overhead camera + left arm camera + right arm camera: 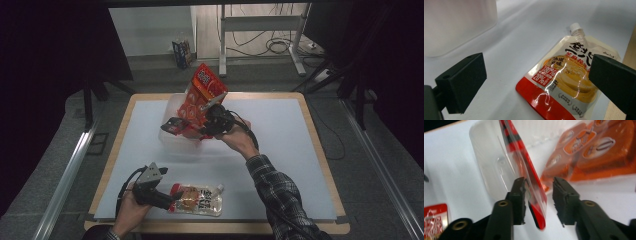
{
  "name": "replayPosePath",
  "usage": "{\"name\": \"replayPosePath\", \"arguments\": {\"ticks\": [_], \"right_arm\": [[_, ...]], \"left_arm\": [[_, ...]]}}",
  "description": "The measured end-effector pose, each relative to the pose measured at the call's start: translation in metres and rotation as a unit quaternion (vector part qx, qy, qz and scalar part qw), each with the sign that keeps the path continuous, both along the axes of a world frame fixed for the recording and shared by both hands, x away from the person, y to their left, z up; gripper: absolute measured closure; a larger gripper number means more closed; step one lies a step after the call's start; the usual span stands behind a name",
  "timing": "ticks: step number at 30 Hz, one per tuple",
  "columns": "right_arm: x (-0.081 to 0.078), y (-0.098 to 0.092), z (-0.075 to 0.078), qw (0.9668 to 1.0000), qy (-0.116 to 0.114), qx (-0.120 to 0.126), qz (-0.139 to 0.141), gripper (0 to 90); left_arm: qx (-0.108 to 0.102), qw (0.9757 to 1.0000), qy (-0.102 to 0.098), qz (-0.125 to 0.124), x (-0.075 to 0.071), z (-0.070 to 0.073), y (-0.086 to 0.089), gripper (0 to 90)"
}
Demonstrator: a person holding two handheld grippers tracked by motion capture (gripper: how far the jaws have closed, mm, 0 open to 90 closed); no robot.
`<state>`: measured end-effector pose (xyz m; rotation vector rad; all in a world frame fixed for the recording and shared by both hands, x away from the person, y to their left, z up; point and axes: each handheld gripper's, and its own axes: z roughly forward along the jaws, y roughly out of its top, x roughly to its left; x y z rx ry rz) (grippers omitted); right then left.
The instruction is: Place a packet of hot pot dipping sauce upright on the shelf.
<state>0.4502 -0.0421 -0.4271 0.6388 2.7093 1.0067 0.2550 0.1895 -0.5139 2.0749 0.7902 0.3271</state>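
Left side of the table [300,165]: the left gripper [172,200] rests low near the front edge, held in the person's left hand [131,207]. In the left gripper view its two black jaws stand spread wide, with nothing between the pads. A spouted sauce pouch [197,199] lies flat on the white surface just ahead of that gripper, its white cap [575,26] pointing away from the jaws and its red bottom edge nearest them. The pouch sits close to the wooden front border of the table.

Centre: a clear plastic tub [172,137] stands on the white surface, well apart from the pouch. In the right gripper view an orange packet [596,150] is seen lying behind the tub's clear wall.

Right of centre: the right gripper [172,125], carried by the person's right hand [240,140] with a plaid sleeve [277,195] behind it, is raised over the tub. A red snack bag [200,97] stands tilted above the tub, its top leaning away from the person. In the right gripper view the bag's lower edge passes between the jaws, lying against the left pad; a visible gap separates it from the right pad. The jaws are therefore partly spread, not pinching the bag.
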Motion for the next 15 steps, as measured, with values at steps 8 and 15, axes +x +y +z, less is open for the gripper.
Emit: {"name": "replayPosePath", "arguments": {"ticks": [8, 15], "right_arm": [[-0.003, -0.007, -0.008, 0.9995, 0.001, -0.030, 0.004, 86.9], [-0.004, 0.001, -0.012, 0.9993, -0.015, -0.032, 0.005, 88.5]], "left_arm": [[0.001, 1.0000, 0.000, 0.001, 0.000, 0.000, 0.000, 1.4], [0.005, 1.0000, 0.003, 0.001, 0.001, -0.001, 0.000, 1.4]]}}
